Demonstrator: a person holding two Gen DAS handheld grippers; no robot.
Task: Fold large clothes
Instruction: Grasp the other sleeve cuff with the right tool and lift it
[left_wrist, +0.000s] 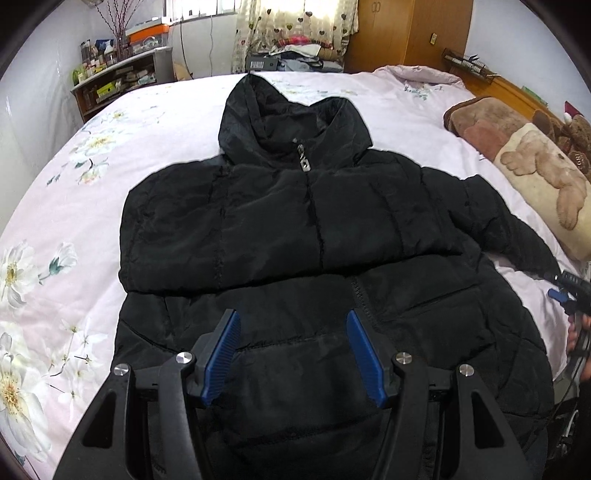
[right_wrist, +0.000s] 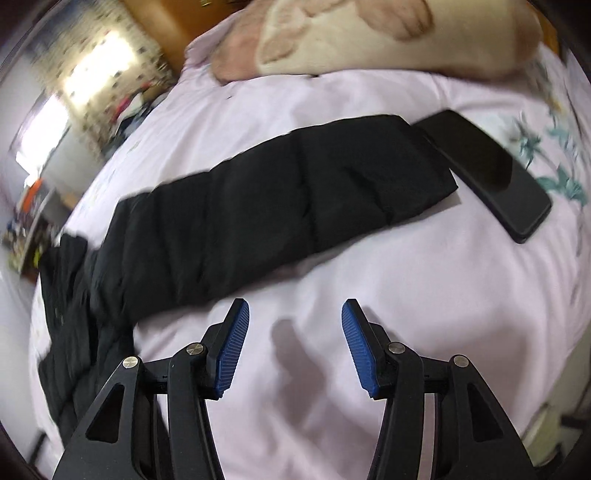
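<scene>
A black hooded puffer jacket lies front up on the bed, zipped, hood toward the far side. Its left sleeve is folded across the chest; its right sleeve stretches out to the right. My left gripper is open and empty, hovering over the jacket's lower front. My right gripper is open and empty above the bare sheet, just in front of the outstretched sleeve, whose cuff points right. The right gripper also shows at the right edge of the left wrist view.
The bed has a pink floral sheet. A black phone lies by the sleeve cuff. A bear-print pillow and blanket lie at the right. Shelves, a curtain and a wooden wardrobe stand beyond the bed.
</scene>
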